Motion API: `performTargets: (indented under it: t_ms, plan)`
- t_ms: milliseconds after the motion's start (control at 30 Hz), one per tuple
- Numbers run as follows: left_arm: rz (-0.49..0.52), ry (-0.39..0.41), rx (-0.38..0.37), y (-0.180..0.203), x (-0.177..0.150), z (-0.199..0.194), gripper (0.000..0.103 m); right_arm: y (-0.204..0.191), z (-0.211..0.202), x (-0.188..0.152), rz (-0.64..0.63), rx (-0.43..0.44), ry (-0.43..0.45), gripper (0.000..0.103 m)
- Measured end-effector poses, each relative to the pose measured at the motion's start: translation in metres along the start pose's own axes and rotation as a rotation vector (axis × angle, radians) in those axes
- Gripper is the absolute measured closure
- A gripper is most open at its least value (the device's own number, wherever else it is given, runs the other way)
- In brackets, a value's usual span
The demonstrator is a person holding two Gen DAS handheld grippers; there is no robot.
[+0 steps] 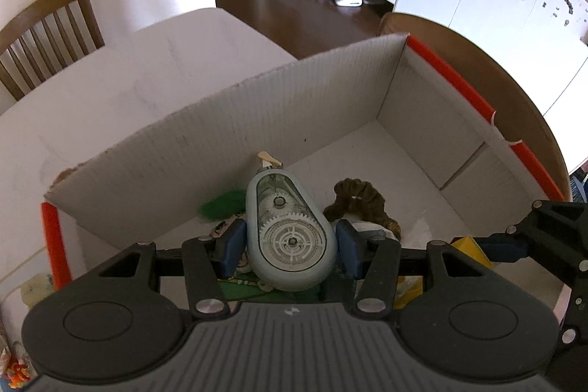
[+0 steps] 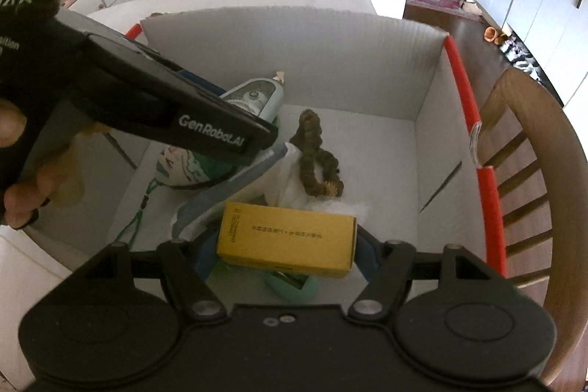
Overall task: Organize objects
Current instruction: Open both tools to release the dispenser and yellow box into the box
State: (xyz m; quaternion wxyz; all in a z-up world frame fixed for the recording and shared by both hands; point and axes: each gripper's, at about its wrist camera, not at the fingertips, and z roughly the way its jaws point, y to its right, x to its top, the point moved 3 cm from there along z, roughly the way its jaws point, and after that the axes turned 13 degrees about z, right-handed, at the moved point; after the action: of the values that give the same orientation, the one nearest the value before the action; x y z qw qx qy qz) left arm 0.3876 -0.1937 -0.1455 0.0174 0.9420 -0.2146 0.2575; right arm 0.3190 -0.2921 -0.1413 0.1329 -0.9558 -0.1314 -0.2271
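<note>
My left gripper (image 1: pixel 290 245) is shut on a pale blue correction-tape dispenser (image 1: pixel 288 237) with clear gears, held inside the white cardboard box (image 1: pixel 279 98). It also shows in the right wrist view (image 2: pixel 257 98) under the left gripper's body. My right gripper (image 2: pixel 286 254) is shut on a yellow carton (image 2: pixel 286 239), held low over the box (image 2: pixel 294 54) floor. A brown scrunchie (image 2: pixel 312 153), white cloth, a printed round item (image 2: pixel 180 168) and a green object (image 2: pixel 294 285) lie in the box.
The box has red edge strips (image 2: pixel 474 135) and stands on a white table (image 1: pixel 110 90). Wooden chairs (image 2: pixel 529 171) stand at the right and far side. A green fluffy item (image 1: pixel 222 204) lies by the box wall.
</note>
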Motion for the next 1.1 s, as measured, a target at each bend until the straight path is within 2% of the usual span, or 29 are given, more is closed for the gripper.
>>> performTargets:
  t_ms: [167, 567, 667, 733, 767, 1100]
  plan:
    - [0.0, -0.023, -0.023, 0.0, 0.002, 0.006, 0.05, 0.003, 0.003, 0.004, 0.006, 0.01, -0.006, 0.03]
    - [0.015, -0.045, -0.022, 0.006, -0.005, 0.003, 0.05, 0.01, -0.018, 0.005, 0.061, 0.047, 0.037, 0.023]
    - [0.01, -0.03, -0.013, 0.009, -0.004, -0.003, 0.048, 0.011, -0.027, 0.003, 0.076, 0.055, 0.059, 0.022]
    - [0.006, -0.016, 0.004, 0.011, -0.006, -0.009, 0.037, 0.012, -0.032, 0.003, 0.086, 0.064, 0.072, 0.022]
    - [0.003, -0.007, 0.011, 0.011, -0.007, -0.013, 0.035, 0.013, -0.035, 0.002, 0.091, 0.071, 0.079, 0.022]
    - [-0.016, 0.08, 0.056, 0.012, -0.022, -0.066, 0.035, 0.01, -0.061, -0.002, 0.104, 0.101, 0.142, 0.02]
